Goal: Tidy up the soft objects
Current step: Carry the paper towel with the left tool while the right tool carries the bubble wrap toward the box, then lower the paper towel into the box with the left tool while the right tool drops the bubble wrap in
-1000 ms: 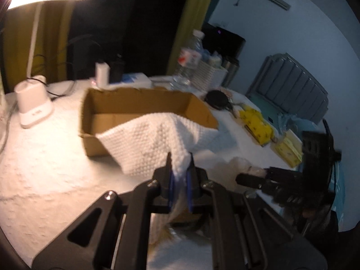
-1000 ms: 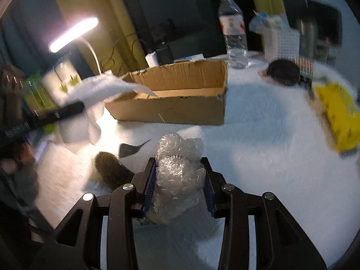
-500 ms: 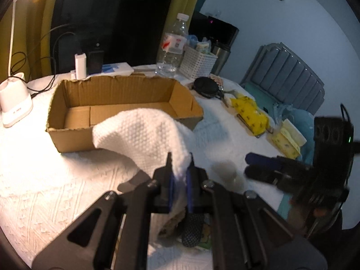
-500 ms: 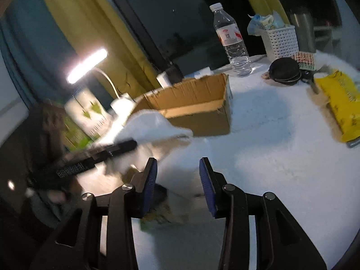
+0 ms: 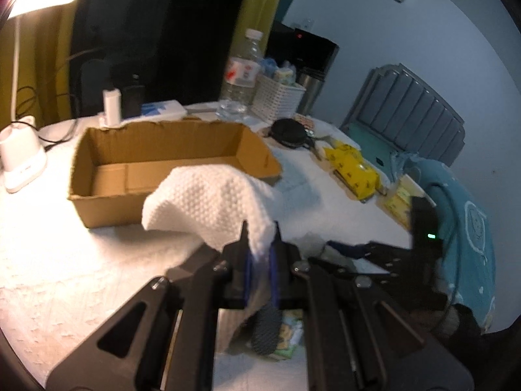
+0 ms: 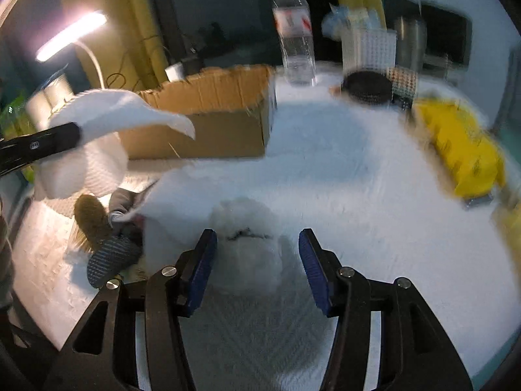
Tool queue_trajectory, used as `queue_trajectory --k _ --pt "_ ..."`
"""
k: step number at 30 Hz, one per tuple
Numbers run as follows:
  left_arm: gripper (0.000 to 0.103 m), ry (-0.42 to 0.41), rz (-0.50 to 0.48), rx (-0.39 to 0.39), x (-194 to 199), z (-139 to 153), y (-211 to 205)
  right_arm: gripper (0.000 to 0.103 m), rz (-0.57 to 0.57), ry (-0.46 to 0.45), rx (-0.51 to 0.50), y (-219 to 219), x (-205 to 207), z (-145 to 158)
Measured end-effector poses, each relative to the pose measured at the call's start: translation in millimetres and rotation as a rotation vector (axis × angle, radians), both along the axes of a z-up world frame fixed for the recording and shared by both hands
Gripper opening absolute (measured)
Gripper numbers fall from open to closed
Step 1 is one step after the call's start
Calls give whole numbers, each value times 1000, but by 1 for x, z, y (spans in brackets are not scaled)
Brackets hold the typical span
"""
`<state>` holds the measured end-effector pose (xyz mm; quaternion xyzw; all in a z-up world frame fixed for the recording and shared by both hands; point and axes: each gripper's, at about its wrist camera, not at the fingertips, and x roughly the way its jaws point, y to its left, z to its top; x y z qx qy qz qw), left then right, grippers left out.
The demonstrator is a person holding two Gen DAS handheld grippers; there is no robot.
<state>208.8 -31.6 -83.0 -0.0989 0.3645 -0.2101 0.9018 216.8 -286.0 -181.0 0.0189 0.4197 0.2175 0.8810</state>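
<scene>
My left gripper (image 5: pixel 259 228) is shut on a corner of a white textured cloth (image 5: pixel 208 202). The cloth hangs in the air just in front of the brown cardboard box (image 5: pixel 107 202). The right wrist view shows the same cloth (image 6: pixel 114 110) at the left, beside the box (image 6: pixel 211 130). My right gripper (image 6: pixel 257 233) points down at the white tabletop and its jaws are opening. A blurred whitish lump of bubble wrap (image 6: pixel 247 221) lies between its blue pads (image 6: pixel 203 260), which do not touch it. A brown fuzzy item (image 6: pixel 89 215) and dark striped socks (image 6: pixel 107 257) lie to its left.
A lit desk lamp (image 5: pixel 22 159) stands left of the box. Behind the box are a water bottle (image 5: pixel 241 81) and a white basket (image 5: pixel 280 101). A black round case (image 5: pixel 288 128), yellow packs (image 5: pixel 353 169) and a teal cloth (image 5: pixel 465 228) lie to the right.
The right gripper's jaws spread apart and let go of the bubble wrap, which now rests on the table. The left gripper still holds the cloth and has drifted slightly in front of the box.
</scene>
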Motion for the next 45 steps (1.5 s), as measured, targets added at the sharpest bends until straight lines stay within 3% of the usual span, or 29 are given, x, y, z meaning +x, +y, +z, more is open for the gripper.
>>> queue_trajectory --k 1,2,8,15,18,24,33,45 --pt "9 6 -14 4 2 -3 -7 52 0 3 28 -3 1 -3" --pt "9 18 -34 8 5 -9 -15 37 4 10 41 -5 2 -2" --pt "9 92 -107 121 27 -49 -67 35 42 -16 147 -12 -7 12" --pt "9 101 -103 173 36 -62 -84 35 64 -171 323 -41 -26 57" --pt "9 86 -93 144 33 -52 -77 35 32 -227 336 -56 -29 74" --pt "9 26 -67 64 16 -15 -50 35 14 -218 341 -59 -19 75" --pt "9 -108 16 58 5 42 -4 35 56 -227 304 -31 -6 84" --pt "9 -155 112 52 33 58 53 35 86 -250 216 12 32 104"
